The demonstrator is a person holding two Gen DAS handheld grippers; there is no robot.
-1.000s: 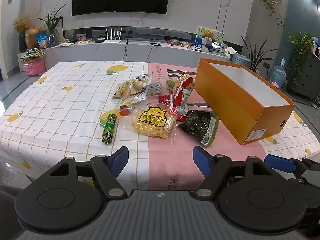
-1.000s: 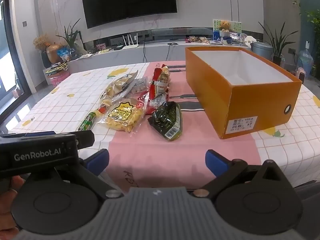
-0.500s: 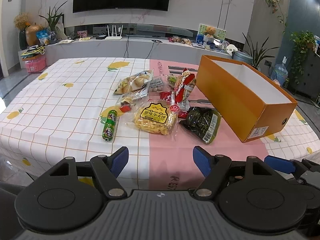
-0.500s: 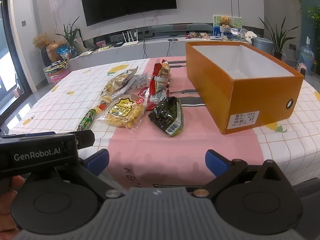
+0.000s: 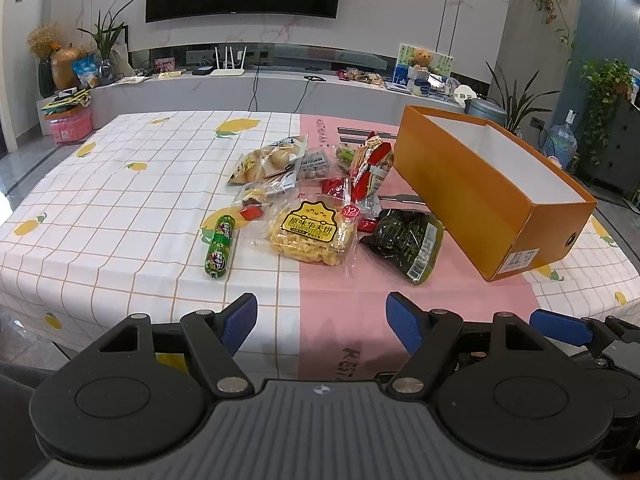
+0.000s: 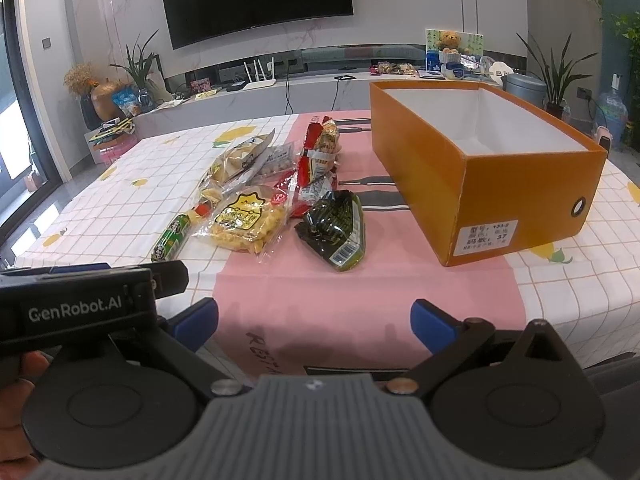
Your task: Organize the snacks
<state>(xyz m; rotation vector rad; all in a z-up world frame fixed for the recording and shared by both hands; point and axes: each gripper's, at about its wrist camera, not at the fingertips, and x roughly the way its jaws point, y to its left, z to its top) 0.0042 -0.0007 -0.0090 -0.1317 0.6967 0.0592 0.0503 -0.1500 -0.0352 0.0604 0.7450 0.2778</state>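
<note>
Nearest the viewer, the left gripper (image 5: 321, 318) hangs over the near edge of the table (image 5: 120, 216), its blue-padded jaws spread wide with nothing between them. The right gripper (image 6: 314, 320) sits just beside it on the right, jaws equally wide and empty; in the right wrist view a person's hand (image 6: 16, 396) shows at the lower left, by the left gripper's body.

Little has changed over the last second. Both grippers have stayed where they were, neither opening nor closing. The view has only crept slightly, so the snacks and the box sit a touch differently in the pictures. No snack has moved and none has gone into the box, so the organizing looks to be at its very start.

Further out, the snacks lie in a loose pile at the middle of the table, where a white checked cloth meets a pink one. At the near left is a green sausage stick (image 5: 219, 246). To its right lies a clear bag of yellow crackers (image 5: 312, 236), then a dark green packet (image 5: 408, 240). Behind these stand a red packet (image 5: 370, 168) and a pale bread bag (image 5: 266, 160), among a few smaller wrappers.

To the right of the pile an open orange box (image 5: 472, 196) rests empty, white inside, close to the dark green packet.

Far beyond, a wall television hangs above a long low cabinet.
</note>
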